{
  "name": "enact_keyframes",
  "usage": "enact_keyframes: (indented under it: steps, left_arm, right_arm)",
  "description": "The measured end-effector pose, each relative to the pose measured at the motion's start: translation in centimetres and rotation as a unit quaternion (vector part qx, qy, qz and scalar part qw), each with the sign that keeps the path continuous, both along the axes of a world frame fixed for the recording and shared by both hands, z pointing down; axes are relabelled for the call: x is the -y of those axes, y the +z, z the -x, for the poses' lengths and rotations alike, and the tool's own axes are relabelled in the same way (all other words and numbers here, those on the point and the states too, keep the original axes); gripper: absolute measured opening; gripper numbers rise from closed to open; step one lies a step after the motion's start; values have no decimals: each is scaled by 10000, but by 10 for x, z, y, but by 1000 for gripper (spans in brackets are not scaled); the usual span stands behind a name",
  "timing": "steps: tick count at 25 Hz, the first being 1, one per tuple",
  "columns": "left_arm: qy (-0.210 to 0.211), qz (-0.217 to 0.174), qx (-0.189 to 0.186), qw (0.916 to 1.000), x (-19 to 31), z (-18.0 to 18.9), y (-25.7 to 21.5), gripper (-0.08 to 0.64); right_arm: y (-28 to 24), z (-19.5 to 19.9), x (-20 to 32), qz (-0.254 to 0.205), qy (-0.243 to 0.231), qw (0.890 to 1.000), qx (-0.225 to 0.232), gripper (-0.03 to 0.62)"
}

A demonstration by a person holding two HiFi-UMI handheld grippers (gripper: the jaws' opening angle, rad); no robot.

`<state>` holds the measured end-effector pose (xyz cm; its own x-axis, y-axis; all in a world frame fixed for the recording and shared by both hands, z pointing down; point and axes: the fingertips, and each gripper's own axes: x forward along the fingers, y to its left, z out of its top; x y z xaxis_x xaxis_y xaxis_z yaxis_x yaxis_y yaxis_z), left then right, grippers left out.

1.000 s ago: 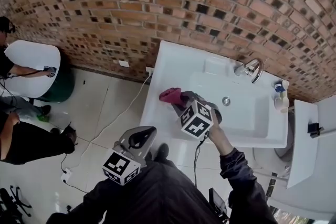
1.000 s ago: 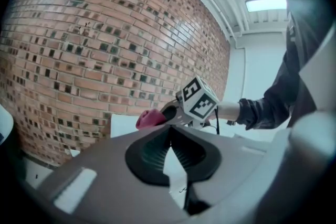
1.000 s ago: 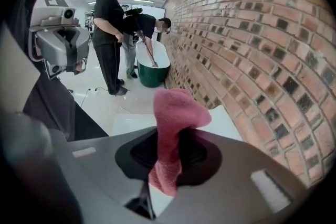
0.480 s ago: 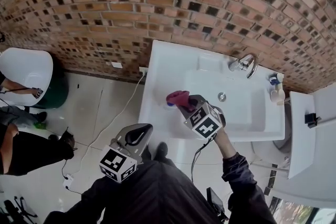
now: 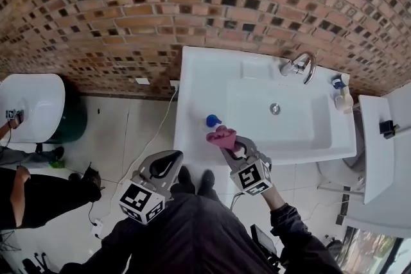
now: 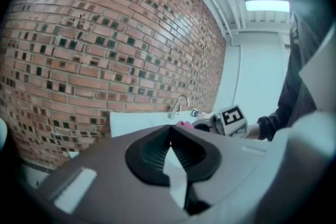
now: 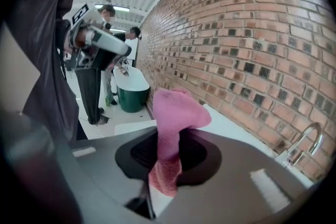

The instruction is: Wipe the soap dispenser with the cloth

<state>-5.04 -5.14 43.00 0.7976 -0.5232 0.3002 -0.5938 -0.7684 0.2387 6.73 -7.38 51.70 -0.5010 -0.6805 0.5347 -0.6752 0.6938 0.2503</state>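
Note:
A pink cloth (image 5: 221,137) hangs bunched over the front left rim of the white sink (image 5: 199,80), and my right gripper (image 5: 234,145) is shut on it. In the right gripper view the cloth (image 7: 176,113) stands up between the jaws of that gripper (image 7: 168,152). Just beyond the cloth on the rim sits a small blue-topped thing (image 5: 212,120), possibly the soap dispenser seen from above. My left gripper (image 5: 174,160) is shut and holds nothing, hanging below the sink's front left corner. The left gripper view shows its jaws (image 6: 169,139) together, with the right gripper (image 6: 227,122) and the cloth (image 6: 184,124) beyond.
A chrome faucet (image 5: 298,66) stands at the sink's back right, with small bottles (image 5: 341,93) beside it. A brick wall (image 5: 128,16) runs behind. A white cable (image 5: 154,131) crosses the floor, a green bin (image 5: 67,119) and a person (image 5: 26,196) are at the left.
My right gripper has drawn the pink cloth back to the sink's front edge, and the blue-topped thing now shows beyond it. The left gripper has stayed shut in much the same place.

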Motion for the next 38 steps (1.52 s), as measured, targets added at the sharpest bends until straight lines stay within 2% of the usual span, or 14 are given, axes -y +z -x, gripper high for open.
enact_keyframes:
  steps: [6,10,22,29,34,38]
  left_arm:
    - [17,14,158,9999,2,14,-1,0]
    - [-64,20,215,9997,0,23,0,0]
    - [-375,72,317,9988,-2,52,0,0]
    - [-390,125,337,9986,-2,59,4,0]
    - [-23,168,318,9994,5,43,10,0]
    - [816,36,469,9956,21,1,18,0]
  right_arm:
    - [36,19,6,-592,-18,9945,-861,72]
    - [57,27,13,-694,-127,9911,-1132,72]
    - [118,45,23,-131,-404,9905,-1308,72]
    - [154,53,19,634,-545,9863,-1419,71]
    - [125,53,14,565,-418,9925,-1002,72]
    - [80,37,6,670,-112,9973,-273,71]
